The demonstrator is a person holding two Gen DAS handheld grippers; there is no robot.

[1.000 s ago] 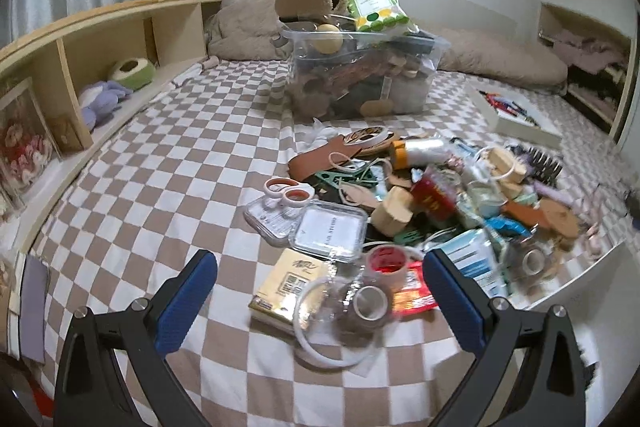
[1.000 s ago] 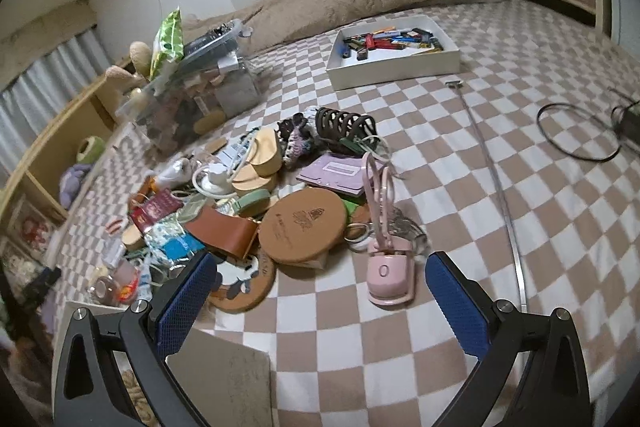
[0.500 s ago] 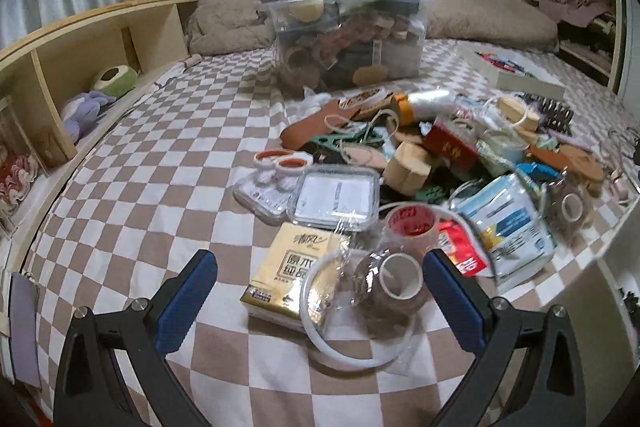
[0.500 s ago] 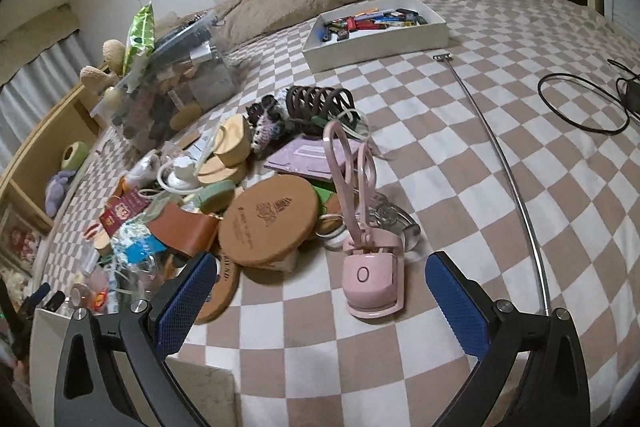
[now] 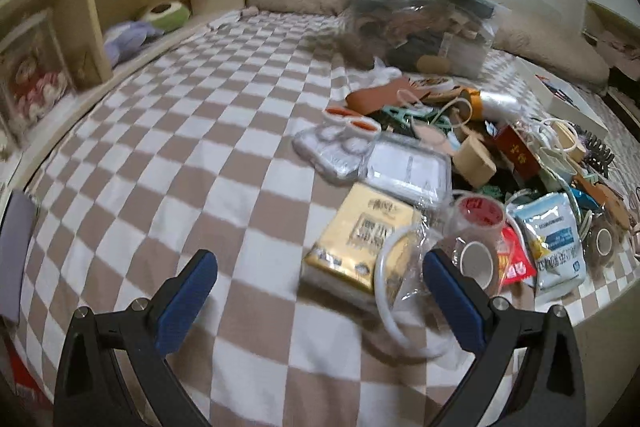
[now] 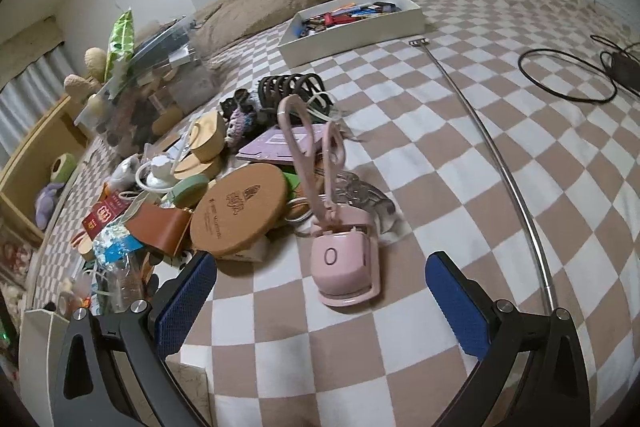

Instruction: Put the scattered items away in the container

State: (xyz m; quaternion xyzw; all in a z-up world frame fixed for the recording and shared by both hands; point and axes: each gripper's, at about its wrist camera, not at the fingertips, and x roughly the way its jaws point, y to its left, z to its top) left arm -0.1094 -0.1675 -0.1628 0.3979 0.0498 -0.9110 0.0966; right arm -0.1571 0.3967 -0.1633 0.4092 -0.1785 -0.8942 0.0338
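A heap of small items lies on the checkered bed. The clear plastic container [image 5: 420,31] stands behind the heap, full, with a plush toy and a green packet on top; it also shows in the right wrist view [image 6: 160,83]. My left gripper [image 5: 320,287] is open and empty, low over the bed, with a yellow tissue pack [image 5: 362,231] and a bagged white ring [image 5: 400,287] by its right finger. My right gripper [image 6: 320,291] is open and empty, with a pink eyelash curler [image 6: 340,255] lying between its fingers. A round cork coaster [image 6: 240,211] lies to the left.
A wooden shelf [image 5: 100,7] with plush toys runs along the left. A white tray of small items [image 6: 356,19] sits farther back. A thin metal rod [image 6: 504,163] and a black cable [image 6: 568,75] lie on the right. The bed edge is near the left gripper's right side.
My left gripper has swung left and moved closer, so the heap now sits to its right. My right gripper has moved closer to the pink eyelash curler.
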